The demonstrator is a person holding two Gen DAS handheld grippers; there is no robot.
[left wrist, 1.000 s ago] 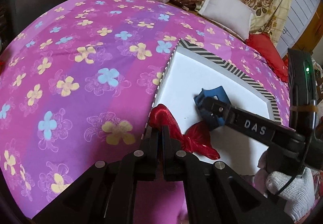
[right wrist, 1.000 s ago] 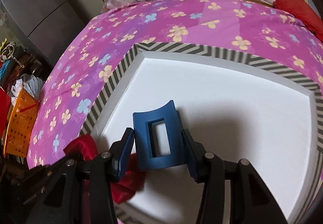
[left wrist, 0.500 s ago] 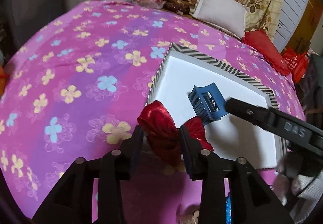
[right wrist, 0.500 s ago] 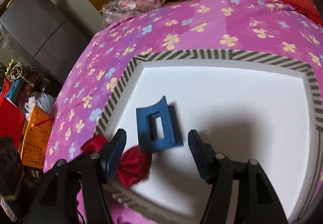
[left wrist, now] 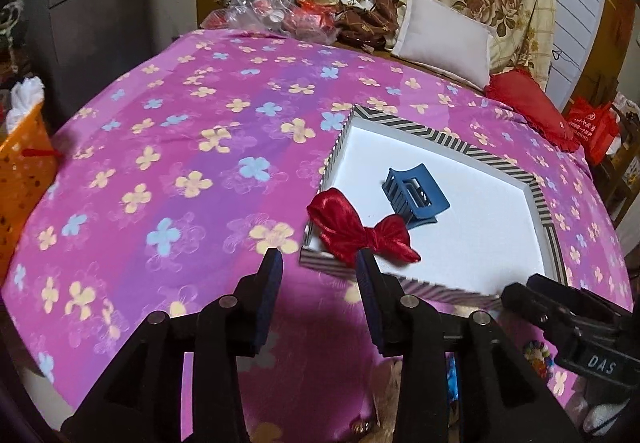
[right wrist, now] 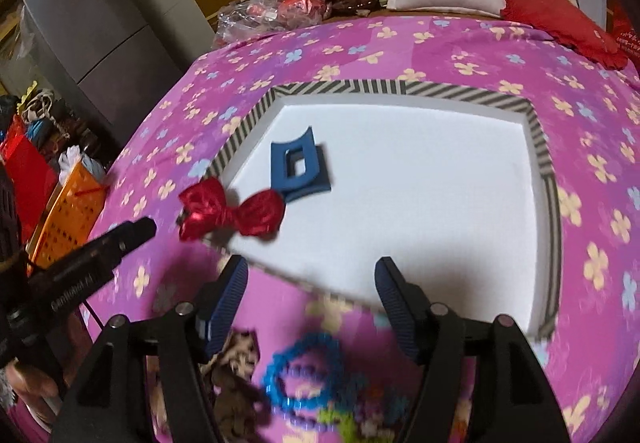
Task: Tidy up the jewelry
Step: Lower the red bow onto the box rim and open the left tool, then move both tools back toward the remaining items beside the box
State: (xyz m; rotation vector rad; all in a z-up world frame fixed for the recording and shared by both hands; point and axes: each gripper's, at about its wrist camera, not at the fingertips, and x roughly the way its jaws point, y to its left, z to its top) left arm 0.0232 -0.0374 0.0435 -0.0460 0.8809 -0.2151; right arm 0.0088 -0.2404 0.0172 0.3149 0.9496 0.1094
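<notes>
Bed w/ pink floral sheet (left wrist: 168,147) fills most of both views, pillows and clutter along the top edge. On it, right of center in the left wrist view, sits a shallow tray (left wrist: 536,187) w/ black-and-white striped rim and white floor; in the right wrist view the tray (right wrist: 344,88) takes the middle of the frame. Blue hair claw clip (left wrist: 414,195) lies on the tray floor near its left side, nothing gripping it. Red bow (left wrist: 356,229) lies draped over the tray's near-left corner, one loop hanging out over the rim, the other on the white floor, just touching the clip's edge. Left tool (left wrist: 318,275), bottom center of its own view, stands wide apart w/ nothing btwn its pads, just short of the bow. Right tool (right wrist: 310,283), bottom center of its view, is opening, nothing btwn its pads, the tray's near rim showing thru the gap. Blue bead bracelet (right wrist: 304,375), blurred, lies on the sheet at bottom center w/ other small colored pieces too smeared to name.
</notes>
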